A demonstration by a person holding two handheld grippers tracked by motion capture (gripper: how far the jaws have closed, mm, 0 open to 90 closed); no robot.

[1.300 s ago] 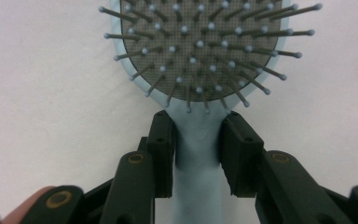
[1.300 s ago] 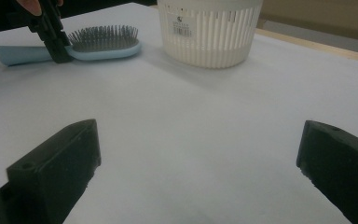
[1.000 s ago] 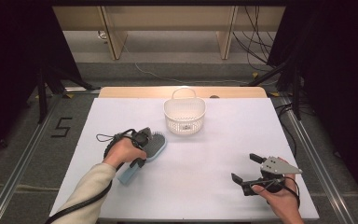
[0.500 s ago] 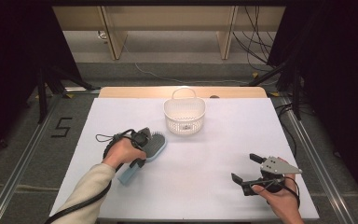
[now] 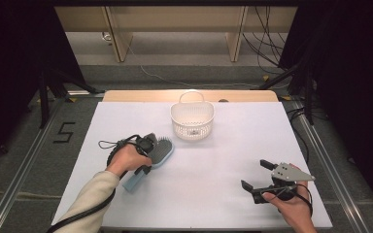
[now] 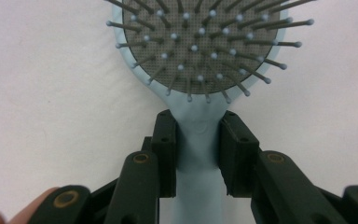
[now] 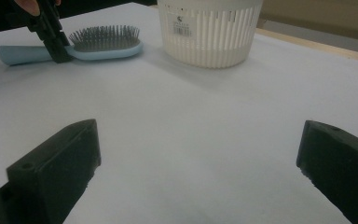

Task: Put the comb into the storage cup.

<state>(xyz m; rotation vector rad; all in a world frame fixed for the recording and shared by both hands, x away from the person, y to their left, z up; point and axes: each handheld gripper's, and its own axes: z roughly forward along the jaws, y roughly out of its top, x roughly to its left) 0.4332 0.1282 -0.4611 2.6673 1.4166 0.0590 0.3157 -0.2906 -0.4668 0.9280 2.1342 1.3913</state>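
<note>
Gripping the light blue hairbrush (image 6: 200, 140) at its neck, the left tool (image 6: 198, 140) has both pads clamped on the handle just below the bristle pad; brush lies flat on the desk (image 5: 213, 160), bristles up. Looks light, stiff, smooth plastic, so could pivot; neck is a balanced hold. Right tool (image 5: 264, 177) stands wide, empty, well apart. White basket (image 5: 192, 121) sits beyond the brush. Nothing differs from a second ago.

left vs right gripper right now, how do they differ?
The left gripper has its jaws closed on the neck of the light blue plastic hairbrush; the right gripper has its jaws spread wide with nothing between them. The left sits near the white slotted plastic basket; the right sits at the near right of the white table, apart from both things. Both have black jaws and are held low over the table.
</note>
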